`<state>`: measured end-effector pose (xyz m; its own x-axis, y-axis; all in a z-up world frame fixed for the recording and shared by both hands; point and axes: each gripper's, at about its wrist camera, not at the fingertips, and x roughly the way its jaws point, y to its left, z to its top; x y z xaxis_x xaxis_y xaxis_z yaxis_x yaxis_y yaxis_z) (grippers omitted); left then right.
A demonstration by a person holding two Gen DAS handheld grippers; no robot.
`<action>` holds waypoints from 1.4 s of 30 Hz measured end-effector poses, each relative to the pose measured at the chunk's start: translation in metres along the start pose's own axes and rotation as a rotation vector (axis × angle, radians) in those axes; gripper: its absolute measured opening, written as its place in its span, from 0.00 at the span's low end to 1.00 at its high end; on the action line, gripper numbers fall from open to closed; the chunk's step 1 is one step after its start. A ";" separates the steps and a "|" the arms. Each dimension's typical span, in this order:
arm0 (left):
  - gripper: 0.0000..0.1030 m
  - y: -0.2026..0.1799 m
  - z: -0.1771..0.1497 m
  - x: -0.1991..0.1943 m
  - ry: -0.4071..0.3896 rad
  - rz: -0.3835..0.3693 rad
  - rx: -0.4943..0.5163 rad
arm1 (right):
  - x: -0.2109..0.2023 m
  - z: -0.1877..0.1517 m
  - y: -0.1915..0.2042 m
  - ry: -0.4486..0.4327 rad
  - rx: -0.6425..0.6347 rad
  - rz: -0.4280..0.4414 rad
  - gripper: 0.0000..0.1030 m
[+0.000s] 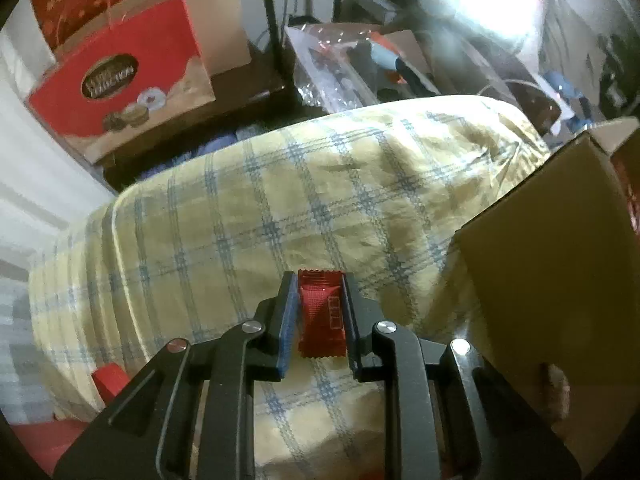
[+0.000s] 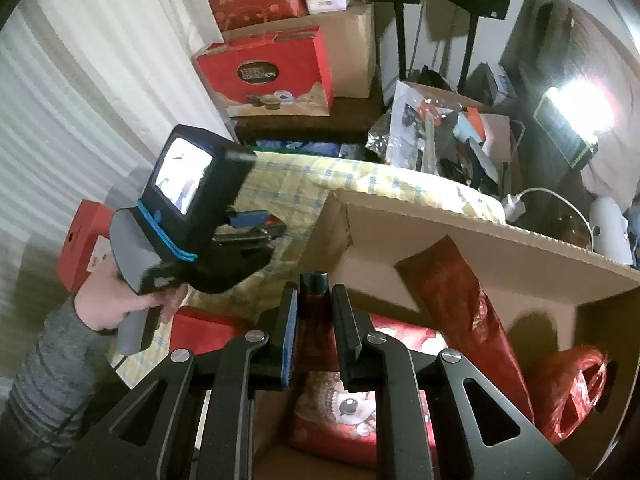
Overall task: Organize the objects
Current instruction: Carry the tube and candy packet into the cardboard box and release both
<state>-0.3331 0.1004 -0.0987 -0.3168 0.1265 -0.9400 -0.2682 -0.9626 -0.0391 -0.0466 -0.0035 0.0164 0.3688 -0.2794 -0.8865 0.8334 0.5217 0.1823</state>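
A glossy red sachet (image 1: 321,312) with crimped ends lies on the crumpled plaid cloth (image 1: 240,208), pinched by the left claw (image 1: 318,280). The right claw (image 2: 314,292) grips a dark red tube (image 2: 315,300) over the corrugated cardboard box (image 2: 460,220), which holds red packets (image 2: 472,312), a printed bag and a crinkled plastic bag (image 2: 572,388).

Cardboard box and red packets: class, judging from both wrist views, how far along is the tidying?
Done: the cardboard box already holds a long red packet, a red bag and a red printed pack. In hand: the left tool grips a red sachet on the checked cloth; the right tool holds a dark red item over the box. Left: boxing both.
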 end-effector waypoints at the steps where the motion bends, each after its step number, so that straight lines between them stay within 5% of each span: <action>1: 0.19 0.002 0.000 0.000 0.003 -0.008 -0.011 | 0.000 0.000 -0.002 0.001 0.001 -0.001 0.15; 14: 0.19 0.014 -0.023 -0.062 -0.063 -0.062 -0.107 | -0.006 -0.014 -0.018 -0.005 0.047 -0.030 0.15; 22: 0.19 -0.025 -0.031 -0.114 -0.130 -0.079 -0.056 | -0.009 -0.029 -0.033 -0.004 0.093 -0.056 0.15; 27: 0.19 -0.059 -0.037 -0.139 -0.154 -0.155 -0.016 | -0.010 -0.041 -0.045 0.005 0.121 -0.081 0.15; 42: 0.19 -0.130 -0.048 -0.130 -0.115 -0.206 0.031 | -0.002 -0.070 -0.077 0.044 0.190 -0.125 0.16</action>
<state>-0.2134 0.1974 0.0127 -0.3532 0.3477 -0.8685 -0.3654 -0.9059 -0.2141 -0.1403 0.0132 -0.0257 0.2426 -0.2945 -0.9243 0.9356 0.3231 0.1426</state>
